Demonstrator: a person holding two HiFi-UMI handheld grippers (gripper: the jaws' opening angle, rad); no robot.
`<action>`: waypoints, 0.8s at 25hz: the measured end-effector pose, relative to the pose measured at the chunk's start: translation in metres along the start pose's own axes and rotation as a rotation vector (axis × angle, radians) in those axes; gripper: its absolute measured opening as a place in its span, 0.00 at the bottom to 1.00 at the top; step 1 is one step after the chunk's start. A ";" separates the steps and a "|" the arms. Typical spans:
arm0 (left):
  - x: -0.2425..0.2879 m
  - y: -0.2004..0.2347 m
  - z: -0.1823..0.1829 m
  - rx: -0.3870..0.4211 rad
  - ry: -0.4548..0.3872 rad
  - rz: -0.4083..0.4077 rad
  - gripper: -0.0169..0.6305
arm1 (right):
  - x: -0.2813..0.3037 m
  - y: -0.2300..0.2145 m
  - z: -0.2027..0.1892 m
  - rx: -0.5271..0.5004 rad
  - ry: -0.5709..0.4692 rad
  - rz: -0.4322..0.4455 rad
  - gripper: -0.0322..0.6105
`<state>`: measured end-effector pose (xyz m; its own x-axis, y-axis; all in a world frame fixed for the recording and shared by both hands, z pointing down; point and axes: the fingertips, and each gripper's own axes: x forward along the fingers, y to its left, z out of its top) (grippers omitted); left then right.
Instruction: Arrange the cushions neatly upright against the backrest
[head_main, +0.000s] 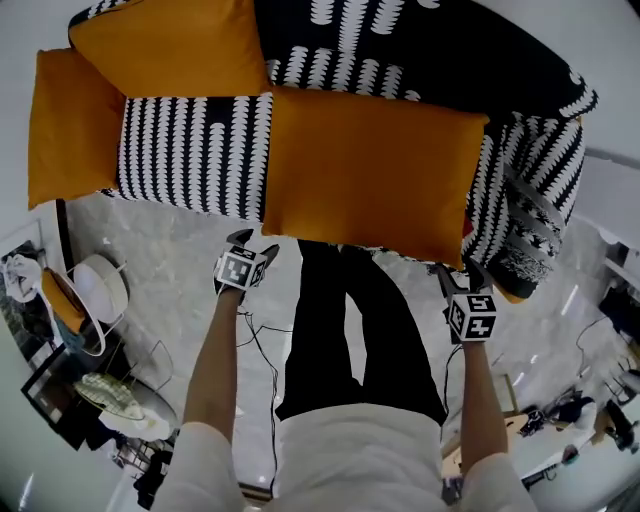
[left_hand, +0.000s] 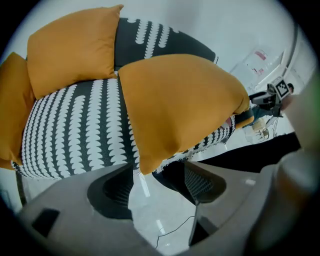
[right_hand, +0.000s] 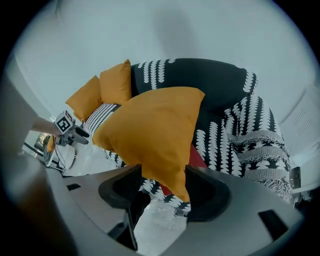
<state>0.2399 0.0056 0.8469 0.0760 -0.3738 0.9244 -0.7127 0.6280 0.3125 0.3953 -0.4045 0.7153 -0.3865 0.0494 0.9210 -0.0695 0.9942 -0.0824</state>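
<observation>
Sofa (head_main: 195, 150) in black-and-white pattern fills the top of the head view. Marble floor (head_main: 170, 250) lies below it. Big orange cushion (head_main: 370, 170) lies flat across the seat, not upright. Its front edge hangs over the seat's front edge, and it is well clear of the backrest (head_main: 400, 40).

Second orange cushion (head_main: 170, 45) leans at the back left corner. Third orange cushion (head_main: 70, 120) sits at the sofa's left end, beside the second. Patterned throw (head_main: 530, 220) is draped over the right end of the sofa.

Left hand-held gripper (head_main: 255, 243) points down at the big cushion's front left corner. In the left gripper view its jaws stand wide apart and released. The cushion corner sits just above the gap, and neither pad presses on it.

Right hand-held gripper (head_main: 458, 272) is at the front right corner of the same cushion. In the right gripper view its jaws are apart and that corner hangs down between them. It looks loose, not clamped, though whether it brushes a pad cannot be told.

Person's black trousers (head_main: 350, 330) show between the two forearms, right in front of the sofa.
</observation>
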 end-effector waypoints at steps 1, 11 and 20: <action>0.009 0.005 -0.004 -0.004 0.010 0.003 0.51 | 0.007 -0.001 -0.004 -0.001 0.014 -0.007 0.41; 0.042 0.017 -0.001 0.050 -0.005 0.017 0.33 | 0.035 -0.011 -0.021 -0.020 0.097 -0.064 0.41; 0.038 0.013 0.003 0.061 -0.019 -0.010 0.16 | 0.034 -0.011 -0.020 -0.021 0.128 -0.139 0.31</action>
<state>0.2311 -0.0025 0.8858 0.0706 -0.3929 0.9169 -0.7533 0.5815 0.3072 0.4013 -0.4114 0.7551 -0.2546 -0.0783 0.9639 -0.0944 0.9940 0.0559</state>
